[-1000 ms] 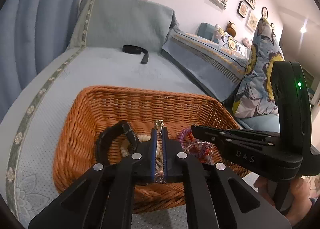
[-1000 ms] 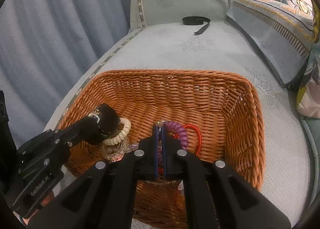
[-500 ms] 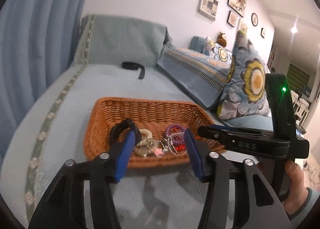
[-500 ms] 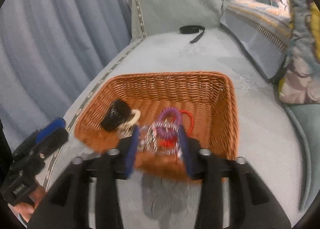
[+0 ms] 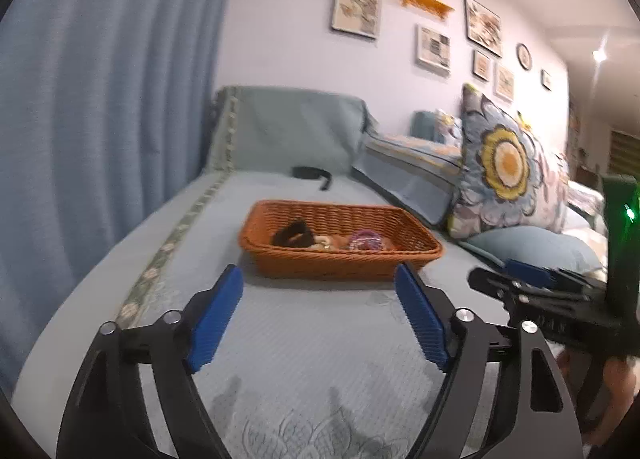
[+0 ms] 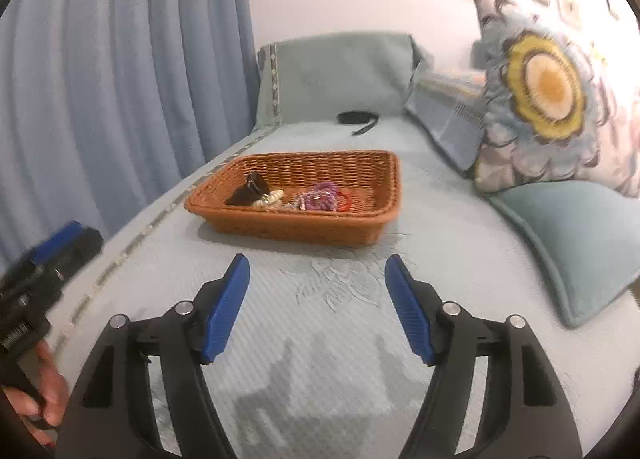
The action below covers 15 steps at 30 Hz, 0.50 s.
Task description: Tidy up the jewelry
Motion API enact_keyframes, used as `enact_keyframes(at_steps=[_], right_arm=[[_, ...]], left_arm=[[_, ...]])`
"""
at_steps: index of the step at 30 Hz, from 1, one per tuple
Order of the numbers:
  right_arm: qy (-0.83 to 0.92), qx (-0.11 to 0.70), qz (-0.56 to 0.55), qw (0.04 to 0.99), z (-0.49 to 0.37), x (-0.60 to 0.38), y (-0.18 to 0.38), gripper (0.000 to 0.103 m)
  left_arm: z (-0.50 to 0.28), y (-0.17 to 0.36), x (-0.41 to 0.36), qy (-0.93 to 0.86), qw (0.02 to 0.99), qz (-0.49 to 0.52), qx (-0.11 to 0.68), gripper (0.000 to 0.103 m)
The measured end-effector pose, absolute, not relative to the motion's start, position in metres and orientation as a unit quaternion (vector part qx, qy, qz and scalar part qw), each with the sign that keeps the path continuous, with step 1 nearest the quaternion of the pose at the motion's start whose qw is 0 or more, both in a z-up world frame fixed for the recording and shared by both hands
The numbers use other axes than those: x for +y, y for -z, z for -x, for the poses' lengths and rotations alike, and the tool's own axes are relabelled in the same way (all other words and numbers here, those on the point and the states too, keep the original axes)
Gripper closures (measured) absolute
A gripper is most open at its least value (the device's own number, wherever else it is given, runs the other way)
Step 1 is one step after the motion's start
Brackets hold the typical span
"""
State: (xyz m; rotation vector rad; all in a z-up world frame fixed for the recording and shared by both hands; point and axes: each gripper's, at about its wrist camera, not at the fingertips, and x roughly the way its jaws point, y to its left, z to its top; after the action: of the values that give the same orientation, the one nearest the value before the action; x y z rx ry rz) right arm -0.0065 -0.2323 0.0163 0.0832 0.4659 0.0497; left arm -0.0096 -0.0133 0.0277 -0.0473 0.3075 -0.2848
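The left gripper (image 5: pixel 318 315), black w/ blue ribbed pads, fills the lower part of the left wrist view. Its jaws have just been opening and stand wide apart, released, w/ nothing between them but bare pale grey-blue quilted sofa cover (image 5: pixel 304 343). The right gripper (image 6: pixel 316 305), same build, sits bottom centre of the right wrist view; its jaws have also just been opening and are spread, released, nothing btwn the pads.

The orange-brown rectangular wicker basket (image 5: pixel 340 263) rests on the cover at frame centre in the left view, beyond the fingertips and apart from them. In the right view it sits centre, slightly left (image 6: pixel 296 225). Inside it: a black band-like piece (image 6: pixel 248 189) at the left end, a cream beaded bracelet (image 6: pixel 272 198) just beside it, a purple coiled band (image 6: pixel 320 195) mid-basket, and a red cord loop (image 6: pixel 346 197) to its right. Small items are blurred, details unclear.

A black strap (image 6: pixel 356 118) lies on the cover past the basket, upper centre, near the backrest. Blue pleated curtain (image 6: pixel 120 79) takes the left side of both views. A floral cushion w/ a yellow centre (image 5: pixel 508 171) leans at the right; framed pictures (image 5: pixel 356 7) hang upper right on the wall.
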Motion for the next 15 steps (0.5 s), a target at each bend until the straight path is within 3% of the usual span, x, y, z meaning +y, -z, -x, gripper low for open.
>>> enact_keyframes(at_steps=[7,15], right_arm=[[0.001,0.190,-0.015,0.982,0.023,-0.225,-0.003,0.036],[0.024,0.187,-0.048,0.981,0.017,-0.237,0.005,0.031]], left_arm=[[0.021,-0.004,-0.018,0.083,0.988,-0.012,0.130,0.022],[0.013,0.003,-0.009,0.052,0.988,0.008,0.148,0.012]])
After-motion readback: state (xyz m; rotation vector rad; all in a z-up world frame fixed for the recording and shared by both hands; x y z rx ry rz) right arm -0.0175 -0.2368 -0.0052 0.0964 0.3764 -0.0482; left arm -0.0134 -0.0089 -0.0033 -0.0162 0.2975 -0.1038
